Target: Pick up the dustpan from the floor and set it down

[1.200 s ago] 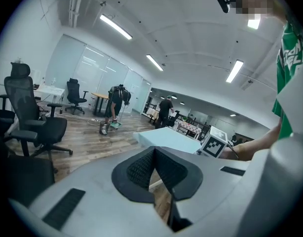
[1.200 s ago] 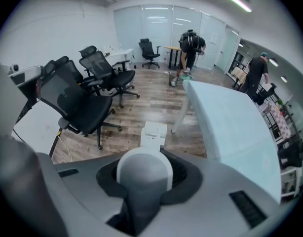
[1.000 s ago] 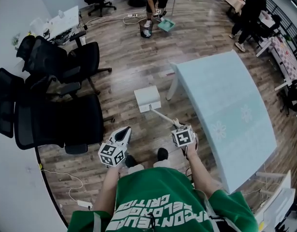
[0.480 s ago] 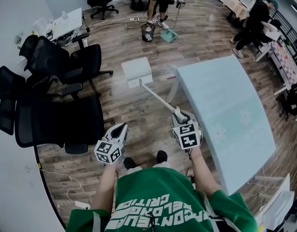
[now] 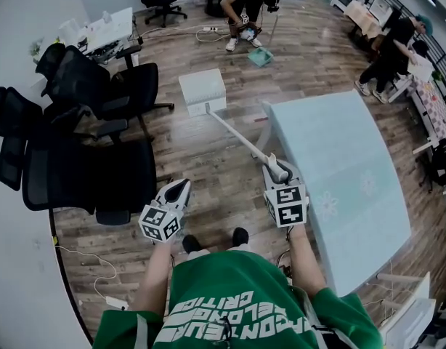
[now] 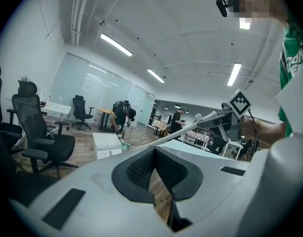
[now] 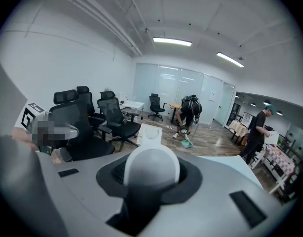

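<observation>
Wood floor (image 5: 208,162) — dustpan (image 5: 203,91) held by right gripper (image 5: 278,171); chairs (image 5: 88,173) left, table (image 5: 339,173) right.

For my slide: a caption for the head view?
Right gripper holds a white dustpan by its handle beside a table.

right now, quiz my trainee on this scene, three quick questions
1. True or false: the left gripper holds the dustpan.
2. The right gripper is shut on: A the dustpan's handle, B a chair, C a cable.
3. Which gripper is nearer the table?
Key: 1 false, its jaws are together on nothing; 2 A; 3 the right.
</observation>
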{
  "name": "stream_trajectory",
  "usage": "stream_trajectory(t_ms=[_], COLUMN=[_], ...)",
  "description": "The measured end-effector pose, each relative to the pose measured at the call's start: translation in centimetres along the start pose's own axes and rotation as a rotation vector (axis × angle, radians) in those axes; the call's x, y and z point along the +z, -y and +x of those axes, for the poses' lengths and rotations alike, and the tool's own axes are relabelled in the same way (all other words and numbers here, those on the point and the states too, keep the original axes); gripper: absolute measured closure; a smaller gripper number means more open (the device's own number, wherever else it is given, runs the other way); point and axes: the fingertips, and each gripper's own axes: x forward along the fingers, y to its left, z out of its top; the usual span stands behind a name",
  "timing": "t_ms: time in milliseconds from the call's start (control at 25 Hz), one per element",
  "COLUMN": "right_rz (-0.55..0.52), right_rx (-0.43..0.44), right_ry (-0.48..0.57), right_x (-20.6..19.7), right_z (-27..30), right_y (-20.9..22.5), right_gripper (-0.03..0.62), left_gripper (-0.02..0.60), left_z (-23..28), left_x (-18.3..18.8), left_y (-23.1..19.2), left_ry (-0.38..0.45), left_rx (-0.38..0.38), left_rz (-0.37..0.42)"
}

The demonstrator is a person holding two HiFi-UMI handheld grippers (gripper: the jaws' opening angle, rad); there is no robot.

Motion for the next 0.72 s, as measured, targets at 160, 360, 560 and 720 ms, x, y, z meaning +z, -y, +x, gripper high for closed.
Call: stream_trajectory(t_ms=[160, 360, 560, 720], right_rz=[-0.008, -0.012, -0.015, -0.017], right_rx=[-0.002, 0.002, 0.004, 0.007], right_ry=[0.005, -0.001, -0.012, -0.025], right_x=[0.2, 0.0, -0.4, -0.9], right_z=[-0.2, -0.5, -0.5, -0.5], right_y=[-0.2, -0.4, -0.5, -0.6], right_gripper=[0.485, 0.485, 0.485, 0.484], left_gripper=[0.58, 0.58, 0.58, 0.58], left_z=[-0.1, -0.4, -0.7, -1.0], left_x=[0.1, -0.1, 0.0, 0.1], left_y=[0.1, 0.4, 0.5, 0.2], left_ry=[0.003, 0.0, -0.002, 0.016], left_rx=[0.003, 0.009, 0.013, 0.016], left_rz=[0.004, 0.008, 0.026, -0.013])
